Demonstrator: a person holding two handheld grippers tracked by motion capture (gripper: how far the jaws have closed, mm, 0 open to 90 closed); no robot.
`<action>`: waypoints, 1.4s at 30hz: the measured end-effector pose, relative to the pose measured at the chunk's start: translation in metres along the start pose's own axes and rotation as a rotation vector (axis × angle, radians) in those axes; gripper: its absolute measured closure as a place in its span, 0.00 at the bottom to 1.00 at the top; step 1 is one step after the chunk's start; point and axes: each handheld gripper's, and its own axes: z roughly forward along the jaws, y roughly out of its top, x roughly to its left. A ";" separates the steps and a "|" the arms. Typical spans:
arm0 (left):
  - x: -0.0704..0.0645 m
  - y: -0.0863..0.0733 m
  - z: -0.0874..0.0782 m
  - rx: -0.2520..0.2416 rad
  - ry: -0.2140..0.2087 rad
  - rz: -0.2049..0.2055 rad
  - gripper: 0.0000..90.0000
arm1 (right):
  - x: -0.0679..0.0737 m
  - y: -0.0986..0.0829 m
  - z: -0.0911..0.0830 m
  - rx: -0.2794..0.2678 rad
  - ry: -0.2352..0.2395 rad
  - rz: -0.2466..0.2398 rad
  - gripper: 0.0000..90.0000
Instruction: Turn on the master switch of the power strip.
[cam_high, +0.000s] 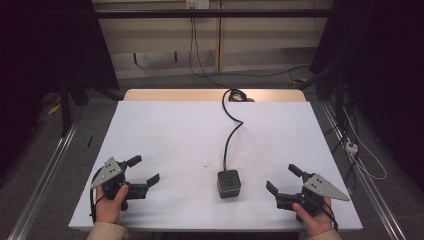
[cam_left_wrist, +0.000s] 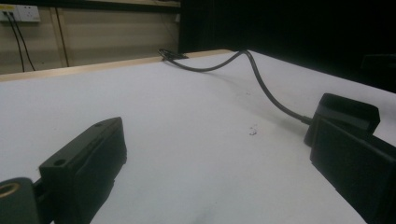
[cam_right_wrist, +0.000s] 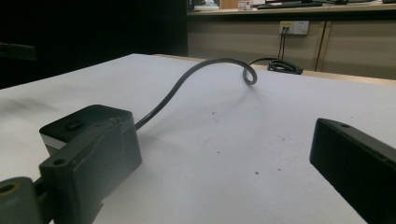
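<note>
On the table (cam_high: 165, 135): I am seeing a small black box (cam_high: 229, 183) sitting near the front edge, between my two grippers.
Cable (cam_high: 231, 131): it is running from the box's far side to the table's back edge.
Left gripper (cam_high: 146, 172): I am holding its jaws wide apart, gripping nothing, well left of the box.
Right gripper (cam_high: 282, 179): jaws are also gaping wide, empty, near the box's right side.

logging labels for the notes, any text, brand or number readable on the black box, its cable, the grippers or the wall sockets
No text can be read.
Black box: a small mark on top, too small to tell.
Wall socket: yellow sticker, blurred.
Left gripper and right gripper: no lettering shows.
</note>
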 end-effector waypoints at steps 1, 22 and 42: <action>0.000 0.000 0.000 0.001 0.003 0.004 0.04 | 0.000 0.000 0.000 0.000 0.000 0.001 0.03; -0.003 0.002 0.005 -0.008 -0.012 0.008 0.04 | -0.001 0.001 0.000 0.006 -0.002 0.000 0.03; -0.004 0.003 0.009 -0.012 -0.027 0.009 0.04 | -0.003 0.003 0.002 0.021 0.005 0.012 0.08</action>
